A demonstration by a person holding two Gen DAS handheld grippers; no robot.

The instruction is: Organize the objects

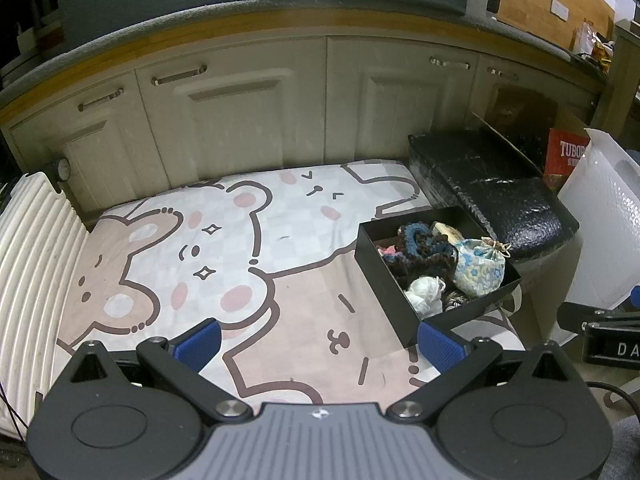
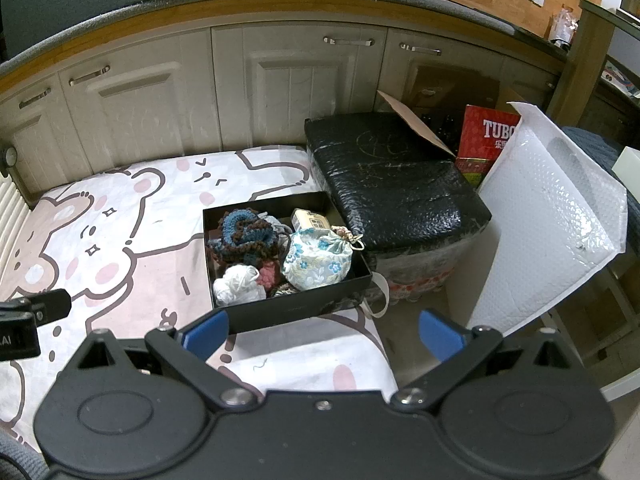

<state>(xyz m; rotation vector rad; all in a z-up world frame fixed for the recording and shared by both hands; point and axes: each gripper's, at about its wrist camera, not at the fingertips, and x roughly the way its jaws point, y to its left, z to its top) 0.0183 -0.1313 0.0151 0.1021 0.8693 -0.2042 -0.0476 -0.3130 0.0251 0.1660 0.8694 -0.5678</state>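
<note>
A black open box (image 1: 384, 284) (image 2: 288, 310) sits at the right edge of a cartoon-bear sheet (image 1: 248, 240) (image 2: 120, 240). Inside lie a blue-and-brown crocheted piece (image 1: 424, 246) (image 2: 244, 232), a floral drawstring pouch (image 1: 480, 266) (image 2: 320, 260), a white bundle (image 1: 426, 290) (image 2: 236, 282) and a small cream box (image 2: 310, 220). My left gripper (image 1: 320, 346) hovers open over the sheet, left of and nearer than the box. My right gripper (image 2: 324, 334) hangs open just in front of the box's near wall, nothing between its fingers.
A black wrapped block (image 1: 492, 184) (image 2: 392, 176) stands right behind the box. A white bubble mailer (image 1: 600, 220) (image 2: 548, 232) leans at the right, a red carton (image 2: 486, 140) behind. Cream cabinet doors (image 1: 256, 120) close the far side. A ribbed white radiator (image 1: 32, 264) borders the left.
</note>
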